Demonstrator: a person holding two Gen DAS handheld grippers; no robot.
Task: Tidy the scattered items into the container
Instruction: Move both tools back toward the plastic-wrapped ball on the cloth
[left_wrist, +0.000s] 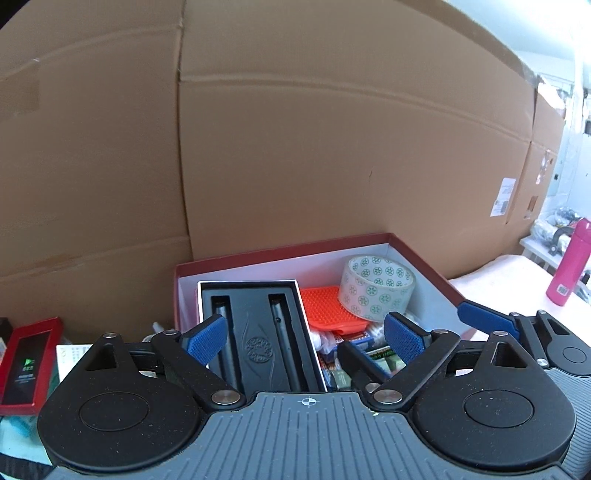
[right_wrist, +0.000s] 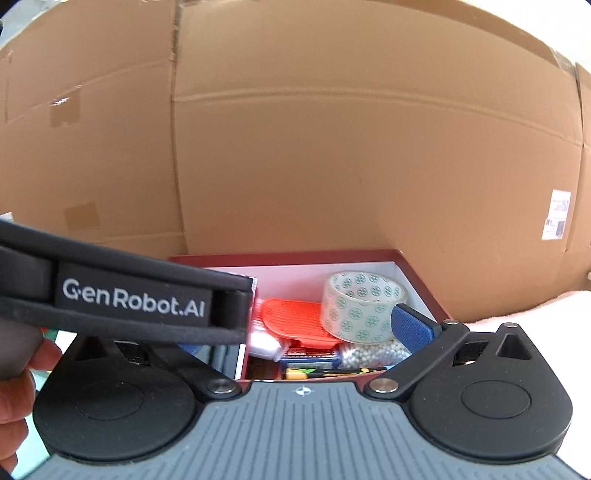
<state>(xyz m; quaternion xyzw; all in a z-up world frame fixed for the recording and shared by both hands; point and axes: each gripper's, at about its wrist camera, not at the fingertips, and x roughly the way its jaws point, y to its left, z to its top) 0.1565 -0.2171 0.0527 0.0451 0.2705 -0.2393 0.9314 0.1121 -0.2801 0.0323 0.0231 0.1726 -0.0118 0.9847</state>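
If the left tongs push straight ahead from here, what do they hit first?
Probably the open black pen case lying in the red box; it sits directly between the open left tongs, though depth is unclear.

Pale tabletop (left_wrist: 498, 269), red box (left_wrist: 424, 266) against cardboard, pink bottle (left_wrist: 569, 258) right, red packet (left_wrist: 26, 362) left

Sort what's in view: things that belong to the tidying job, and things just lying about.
Job: red container; inside it tape roll, orange pad, black pen tray; outside it, red packet.

Lying about: cardboard boxes, pink bottle.
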